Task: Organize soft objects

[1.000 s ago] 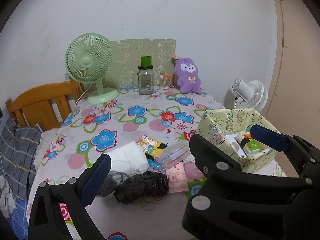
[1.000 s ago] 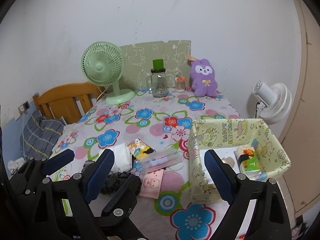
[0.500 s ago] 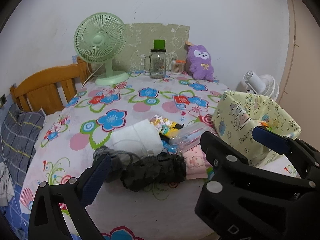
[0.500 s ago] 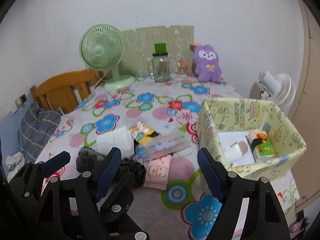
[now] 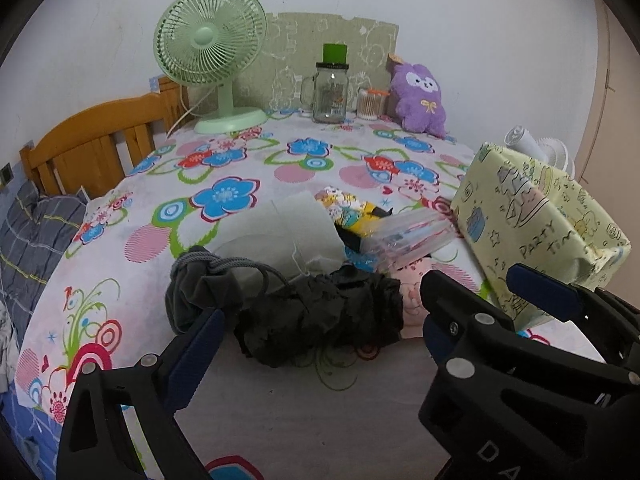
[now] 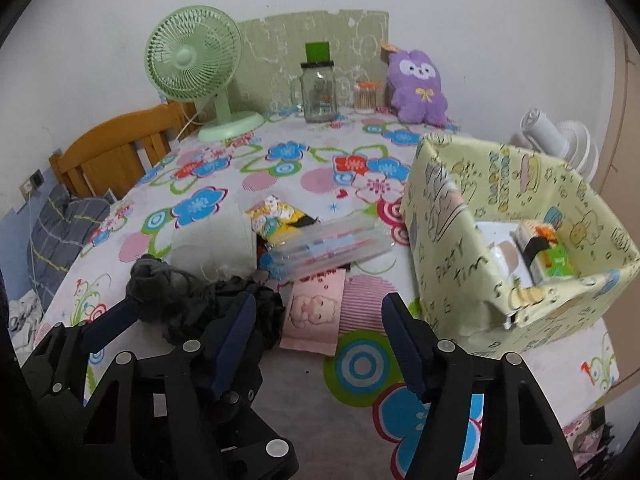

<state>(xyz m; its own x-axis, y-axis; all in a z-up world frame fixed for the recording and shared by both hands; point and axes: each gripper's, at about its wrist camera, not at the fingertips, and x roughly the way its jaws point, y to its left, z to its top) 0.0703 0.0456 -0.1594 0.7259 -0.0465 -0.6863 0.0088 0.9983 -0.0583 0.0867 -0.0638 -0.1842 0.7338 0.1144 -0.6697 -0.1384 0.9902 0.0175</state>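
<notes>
Hovering unclenched, left gripper (image 5: pixel 320 344) and closing, empty right gripper (image 6: pixel 318 326) face one black cloth (image 5: pixel 320 320).

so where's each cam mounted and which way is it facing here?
Left wrist: on the left claw, angled down at the black fabric bundle; both its fingers show, and the right claw's beside them.
Right wrist: on the right claw, angled down at the pink Santa cloth and yellow box; its closing, empty fingers show, with the left claw beside them.
Shared: green fan, purple plush.
</notes>
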